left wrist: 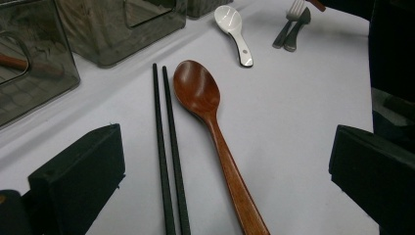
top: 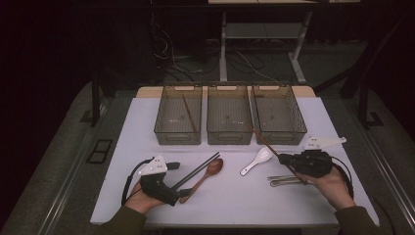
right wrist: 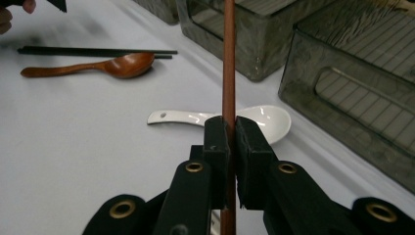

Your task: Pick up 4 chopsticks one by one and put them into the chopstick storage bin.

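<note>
White worktop (top: 147, 127) sits in a dark room with a grey floor (top: 54, 147). Three clear bins (top: 229, 120) stand in a row at its far side. Black chopsticks (left wrist: 166, 152) and a brown spoon (left wrist: 210, 122) lie between the wide-open jaws of the left hand-held gripper (top: 172, 166). Right hand-held gripper (right wrist: 227, 129) pinches a brown stick (right wrist: 228, 58) above a white spoon (right wrist: 264, 120).

A dim lab or test workspace, not a home. A white table (top: 147, 196) stands on grey floor against black surroundings. Behind it, loose cables (top: 171, 58) trail on the floor near the metal legs of another desk (top: 222, 49), like a recording rig setup.
</note>
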`<state>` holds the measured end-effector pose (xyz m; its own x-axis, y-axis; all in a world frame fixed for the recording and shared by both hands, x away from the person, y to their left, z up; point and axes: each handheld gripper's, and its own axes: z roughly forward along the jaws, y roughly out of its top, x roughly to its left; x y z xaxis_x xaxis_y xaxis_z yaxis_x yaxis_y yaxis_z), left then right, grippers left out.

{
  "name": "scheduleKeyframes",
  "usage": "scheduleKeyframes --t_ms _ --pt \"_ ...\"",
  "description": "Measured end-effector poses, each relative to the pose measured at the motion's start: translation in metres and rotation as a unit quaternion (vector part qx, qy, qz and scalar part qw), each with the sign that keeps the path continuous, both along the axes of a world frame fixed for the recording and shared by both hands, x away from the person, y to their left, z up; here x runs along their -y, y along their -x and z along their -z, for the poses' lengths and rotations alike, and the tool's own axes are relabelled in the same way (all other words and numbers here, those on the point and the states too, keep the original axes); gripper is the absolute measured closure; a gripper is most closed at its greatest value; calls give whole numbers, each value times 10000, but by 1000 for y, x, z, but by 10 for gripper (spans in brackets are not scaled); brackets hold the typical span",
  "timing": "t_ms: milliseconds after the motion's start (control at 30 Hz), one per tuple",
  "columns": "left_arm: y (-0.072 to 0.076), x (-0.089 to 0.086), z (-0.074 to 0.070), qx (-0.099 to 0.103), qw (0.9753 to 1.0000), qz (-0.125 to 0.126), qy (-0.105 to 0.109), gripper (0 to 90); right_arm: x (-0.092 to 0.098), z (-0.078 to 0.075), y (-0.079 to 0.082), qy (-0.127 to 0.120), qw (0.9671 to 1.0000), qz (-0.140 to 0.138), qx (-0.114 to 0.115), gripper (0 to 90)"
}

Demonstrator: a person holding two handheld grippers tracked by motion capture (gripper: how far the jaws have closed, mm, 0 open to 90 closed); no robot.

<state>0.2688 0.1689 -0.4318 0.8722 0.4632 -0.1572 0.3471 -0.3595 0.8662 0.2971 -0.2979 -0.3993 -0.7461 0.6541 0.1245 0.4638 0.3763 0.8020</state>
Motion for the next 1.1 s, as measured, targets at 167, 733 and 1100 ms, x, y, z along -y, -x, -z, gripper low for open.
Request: scheduleKeyframes --t_ms 167,733,1100 --pt "0 1 0 9 10000 21 -30 0 -8 -3 -8 -102 9999 -29 27 837" --pt "0 0 0 0 10000 2 22 0 -39 -8 -32 -227 9996 -101 140 837" --pt "0 0 0 2 10000 -30 -1 0 -63 -17 -50 -424 9985 -161 307 837"
